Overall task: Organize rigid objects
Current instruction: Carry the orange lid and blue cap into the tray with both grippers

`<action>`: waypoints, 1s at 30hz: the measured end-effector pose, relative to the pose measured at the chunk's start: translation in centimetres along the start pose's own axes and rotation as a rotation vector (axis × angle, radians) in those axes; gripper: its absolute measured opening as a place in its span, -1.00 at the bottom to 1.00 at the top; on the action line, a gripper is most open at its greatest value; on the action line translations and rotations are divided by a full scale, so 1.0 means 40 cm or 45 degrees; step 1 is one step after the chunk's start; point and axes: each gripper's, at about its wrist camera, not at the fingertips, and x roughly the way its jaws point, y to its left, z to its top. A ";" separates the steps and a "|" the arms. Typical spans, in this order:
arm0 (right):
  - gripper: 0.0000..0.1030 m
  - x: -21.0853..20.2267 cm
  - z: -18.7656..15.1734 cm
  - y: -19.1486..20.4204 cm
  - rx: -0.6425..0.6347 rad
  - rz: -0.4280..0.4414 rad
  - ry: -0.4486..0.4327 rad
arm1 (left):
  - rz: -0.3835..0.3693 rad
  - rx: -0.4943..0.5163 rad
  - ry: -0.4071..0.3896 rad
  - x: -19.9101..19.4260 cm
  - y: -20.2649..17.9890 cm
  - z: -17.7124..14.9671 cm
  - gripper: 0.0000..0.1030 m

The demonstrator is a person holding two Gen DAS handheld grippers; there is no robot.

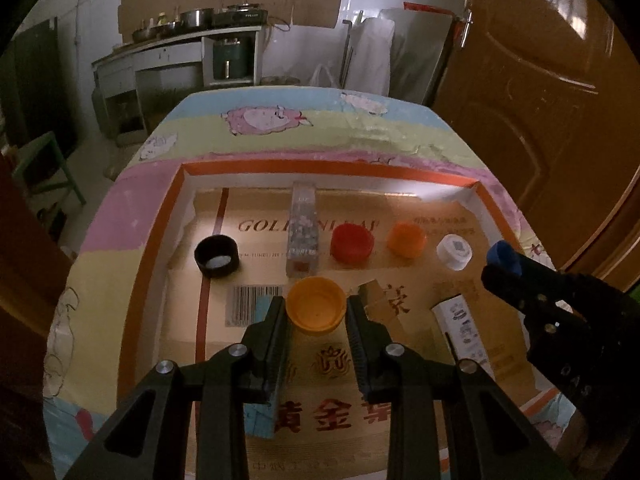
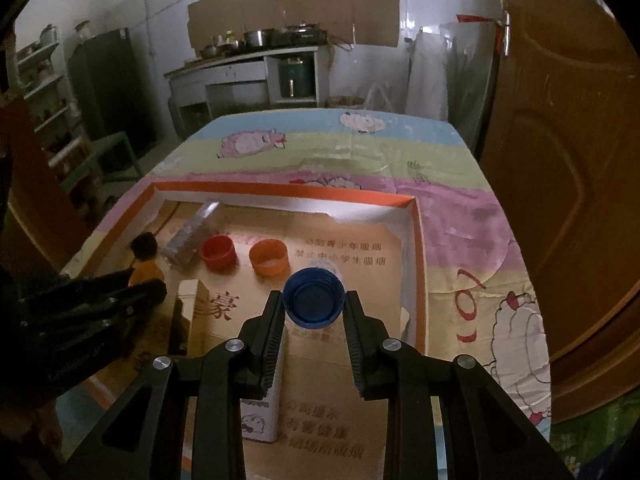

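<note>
**Two caps in hand above a half-finished row of caps**

A shallow cardboard tray [image 1: 154, 216] with an orange rim sits on a desk covered by a pastel cartoon-sheep cloth [image 1: 280, 136]. Its floor is lined with flattened printed cardboard.

Along the far part of the tray, a loose row is already laid out. From left to right in the left wrist view: a black cap [image 1: 216, 257], a clear plastic box [image 1: 303, 232] lying lengthwise, a red cap [image 1: 352, 243], an orange cap [image 1: 406, 239] and a white cap [image 1: 454, 251]. These lie near one another but apart.

The left tongs [image 1: 316, 312] pinch a yellow cap [image 1: 316, 310], open side up, just nearer than the clear box. The right tongs [image 2: 314, 306] pinch a blue cap [image 2: 314, 298], also open side up, held just nearer than the white cap, close to the tray's right wall. Whether either cap is touching the tray floor cannot be told.

Two small cartons remain on the near side: a tan one [image 1: 380, 300] standing upright and a white one [image 1: 464, 326] lying down.

By this view the job looks roughly halfway: five pieces are lined up, two caps are still to be set down, and the cartons seem not yet sorted.
</note>
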 end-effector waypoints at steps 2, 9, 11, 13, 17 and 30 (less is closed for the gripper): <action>-0.41 0.011 -0.003 -0.002 0.001 -0.001 0.010 | 0.002 0.005 -0.002 0.004 -0.001 -0.001 -0.41; -0.41 0.032 -0.009 -0.006 0.009 -0.010 0.037 | -0.033 0.043 0.020 0.015 -0.027 -0.008 -0.41; -0.41 0.037 -0.011 -0.006 0.007 -0.010 0.044 | -0.032 0.050 0.041 0.027 -0.030 -0.012 -0.41; -0.41 0.039 -0.013 -0.006 0.006 -0.012 0.049 | -0.031 0.045 0.042 0.032 -0.028 -0.015 -0.41; -0.41 0.049 -0.017 -0.010 0.010 -0.014 0.067 | -0.034 0.040 0.039 0.033 -0.025 -0.015 -0.41; -0.40 0.074 -0.028 -0.011 0.007 -0.025 0.100 | -0.033 0.051 0.020 0.039 -0.028 -0.020 -0.40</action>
